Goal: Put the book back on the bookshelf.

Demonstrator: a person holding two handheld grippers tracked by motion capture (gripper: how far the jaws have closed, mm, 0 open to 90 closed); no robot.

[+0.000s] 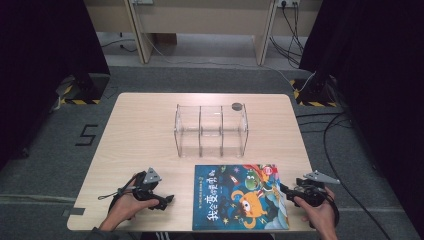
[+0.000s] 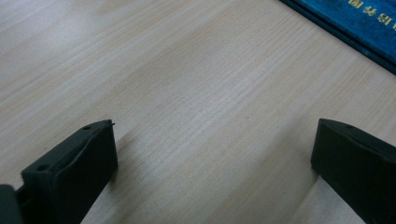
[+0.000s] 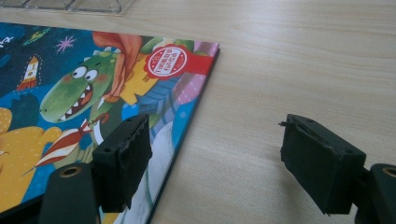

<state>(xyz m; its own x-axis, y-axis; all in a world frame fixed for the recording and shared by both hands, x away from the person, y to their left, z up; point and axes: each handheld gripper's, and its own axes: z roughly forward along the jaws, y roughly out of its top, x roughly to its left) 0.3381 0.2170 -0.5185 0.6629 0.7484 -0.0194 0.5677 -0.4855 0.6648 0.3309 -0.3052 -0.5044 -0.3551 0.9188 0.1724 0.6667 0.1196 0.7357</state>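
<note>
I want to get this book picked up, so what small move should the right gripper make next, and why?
Probably slide the right gripper a little further over the right edge of the flat blue picture book with cartoon monsters. Its jaws stand open astride that edge, one over the cover and one over the pale wooden table, gripping nothing yet.

Even, diffuse light from overhead fell on the table [image 1: 150, 125], leaving its pale wood bright while the floor and dark drapes around it stayed dim. The high view was soft and slightly grainy, with mild bowing toward its edges. On the table the clear organizer [image 1: 211, 131] threw only faint shadows and showed thin glints along its walls. In the left gripper view the table's near grain was sharp, its far corner washed pale by glare. In the right gripper view the book [image 3: 70, 93] cover looked crisp, with short soft shadows on the table.
</note>
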